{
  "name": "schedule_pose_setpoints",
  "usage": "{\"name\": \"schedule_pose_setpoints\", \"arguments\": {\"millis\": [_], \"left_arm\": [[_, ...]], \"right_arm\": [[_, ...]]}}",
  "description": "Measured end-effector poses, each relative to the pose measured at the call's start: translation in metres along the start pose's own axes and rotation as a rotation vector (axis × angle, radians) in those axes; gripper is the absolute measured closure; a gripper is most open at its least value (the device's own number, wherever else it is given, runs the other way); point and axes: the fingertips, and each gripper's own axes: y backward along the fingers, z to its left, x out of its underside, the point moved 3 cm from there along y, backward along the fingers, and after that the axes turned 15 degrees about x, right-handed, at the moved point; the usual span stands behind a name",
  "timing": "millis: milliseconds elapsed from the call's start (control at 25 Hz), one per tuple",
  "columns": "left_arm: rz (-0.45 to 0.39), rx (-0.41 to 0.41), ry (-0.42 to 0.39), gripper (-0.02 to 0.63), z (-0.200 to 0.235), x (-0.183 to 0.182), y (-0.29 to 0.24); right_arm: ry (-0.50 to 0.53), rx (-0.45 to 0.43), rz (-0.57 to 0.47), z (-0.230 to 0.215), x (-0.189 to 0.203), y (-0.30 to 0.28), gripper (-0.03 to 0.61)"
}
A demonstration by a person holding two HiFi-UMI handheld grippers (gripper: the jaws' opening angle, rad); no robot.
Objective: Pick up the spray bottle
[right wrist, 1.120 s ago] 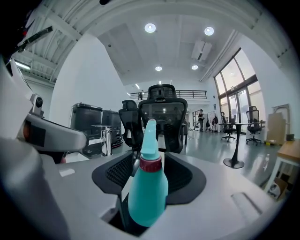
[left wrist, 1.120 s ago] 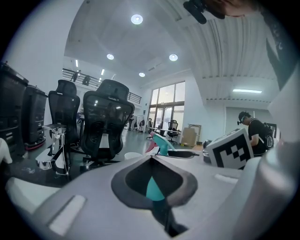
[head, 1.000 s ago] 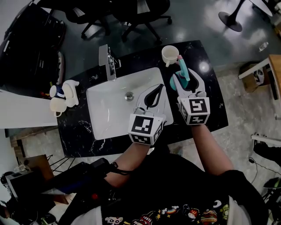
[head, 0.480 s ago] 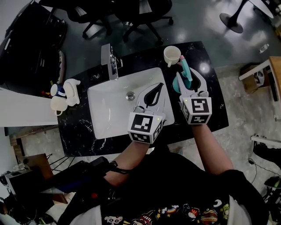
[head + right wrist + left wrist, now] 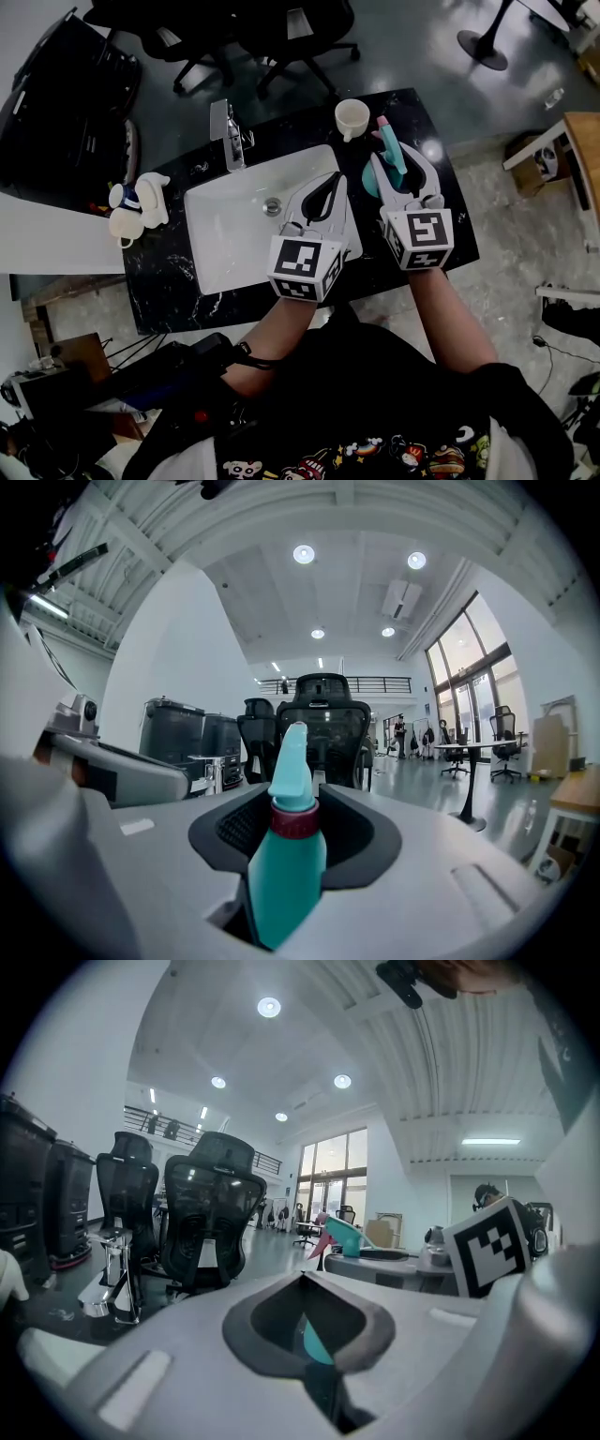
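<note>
**Spray bottle in the right gripper's grasp.** The teal spray bottle (image 5: 391, 156) is standing upright between the two jaws of the right gripper (image 5: 392, 159), over the black countertop (image 5: 178, 272) just right of the white sink (image 5: 220, 239). From the head view it cannot be told whether its base is clear of the counter.

In the right gripper view the bottle (image 5: 286, 855) is filling the gap between the jaws of the right gripper (image 5: 298, 799). Its dark red collar is sitting level with the pads, and its nozzle is pointing away from the camera. These jaws have just been closing and are now pressing on the bottle's body from both sides.

The left gripper (image 5: 331, 180) is hovering over the sink's right part, beside the right gripper and apart from it. In the left gripper view the jaws of the left gripper (image 5: 305, 1283) are meeting at their tips with nothing held, and the bottle's spray head (image 5: 342, 1235) is showing beyond them to the right.

A white cup (image 5: 352, 114) is standing on the countertop just beyond the bottle. A faucet (image 5: 228, 131) is rising behind the sink, and a white figurine (image 5: 136, 202) is sitting at the counter's left end. Office chairs (image 5: 281, 28) are standing on the floor beyond.
</note>
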Motion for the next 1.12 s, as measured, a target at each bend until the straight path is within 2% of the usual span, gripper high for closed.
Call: {"name": "schedule_pose_setpoints", "arguments": {"millis": [360,920,1120], "left_arm": [[-0.032,-0.005,-0.049,0.614,-0.076,-0.019,0.011],[-0.083,-0.040,-0.104,0.614,-0.222,-0.018,0.043],[-0.091,-0.053,-0.110,0.614,-0.250,-0.016,0.050]], "right_arm": [[-0.017,-0.019,-0.071,-0.029,-0.037,0.090,0.403],[-0.009,-0.053,-0.120,-0.081,-0.045,0.253,0.403],[-0.004,-0.049,-0.131,-0.096,-0.049,0.284,0.405]]}}
